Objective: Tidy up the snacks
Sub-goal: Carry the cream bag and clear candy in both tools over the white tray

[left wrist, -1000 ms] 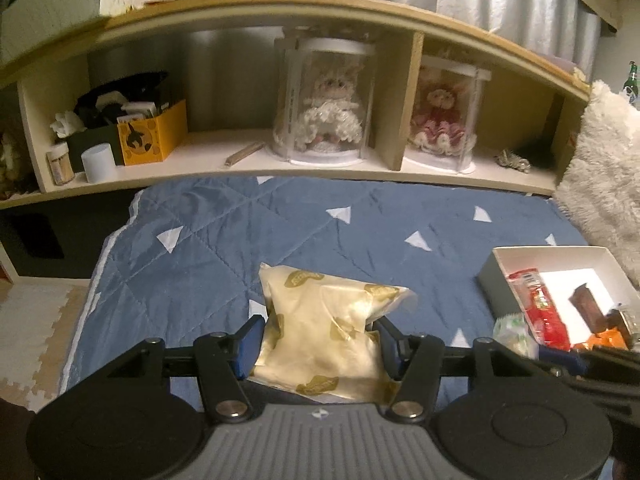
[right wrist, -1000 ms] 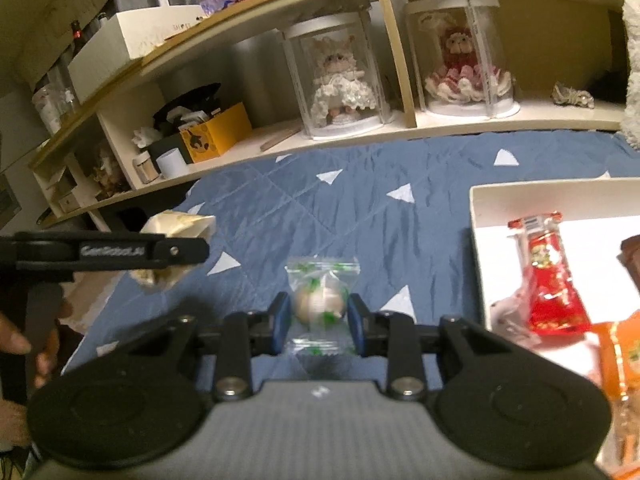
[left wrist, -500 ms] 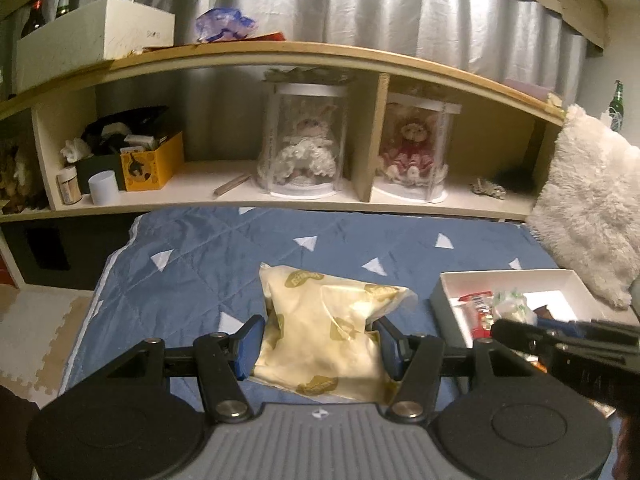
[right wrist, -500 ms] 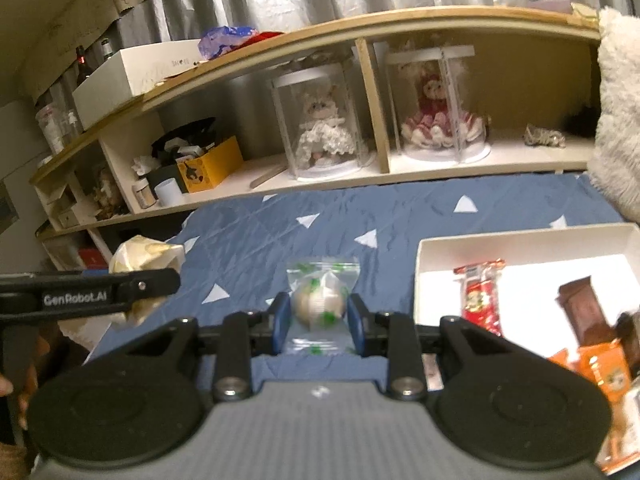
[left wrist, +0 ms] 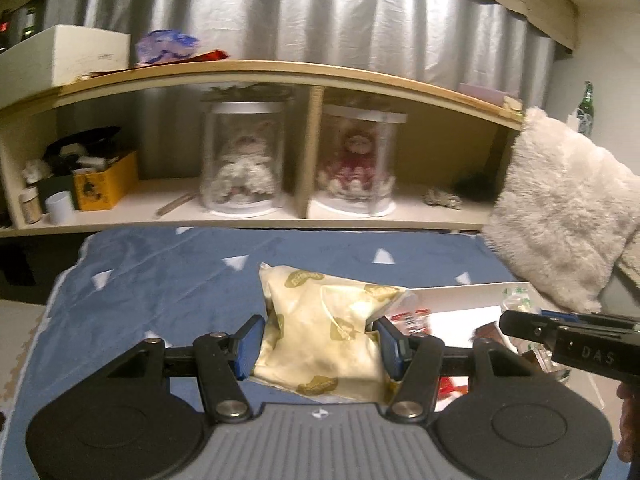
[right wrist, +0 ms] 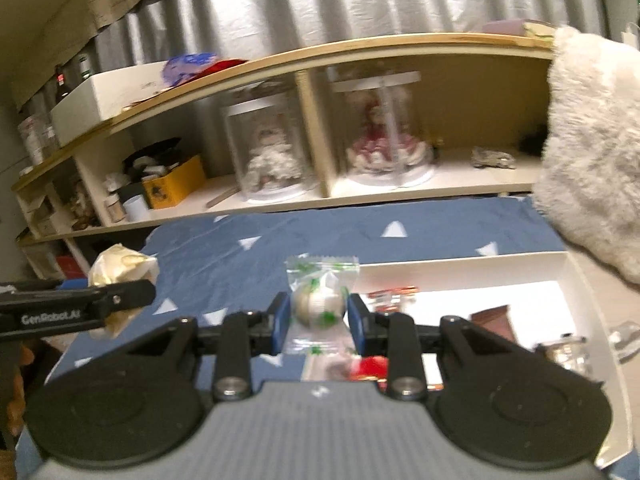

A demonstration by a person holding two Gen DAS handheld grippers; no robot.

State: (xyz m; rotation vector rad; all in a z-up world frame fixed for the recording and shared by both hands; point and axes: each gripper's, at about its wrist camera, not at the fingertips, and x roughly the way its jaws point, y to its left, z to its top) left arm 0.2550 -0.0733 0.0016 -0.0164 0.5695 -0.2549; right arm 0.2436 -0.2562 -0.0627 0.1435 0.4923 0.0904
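Both grippers loaded, both snacks off the bed and in transit. Left gripper [left wrist: 318,340]: clamped at a middling width on the cream peanut-print bag [left wrist: 324,328], bag bulging between the pads, held above the blue quilt [left wrist: 160,276] near the bed's middle. Right gripper [right wrist: 318,314]: narrow, pinched on a small clear-wrapped round candy [right wrist: 318,300] with green print, hanging over the near-left edge of the white box [right wrist: 576,280]. Box sits at the bed's right side, beside the fluffy white pillow [right wrist: 592,152]; it already holds a red packet [right wrist: 390,294], a brown bar [right wrist: 494,318] and other wrappers too blurred to name. Judgement: sorting well along; candy about ready to drop, bag next, both releases outstanding. No loose snacks visible on the quilt. Beyond, headboard shelf [left wrist: 280,76] with two cased dolls [left wrist: 244,164].
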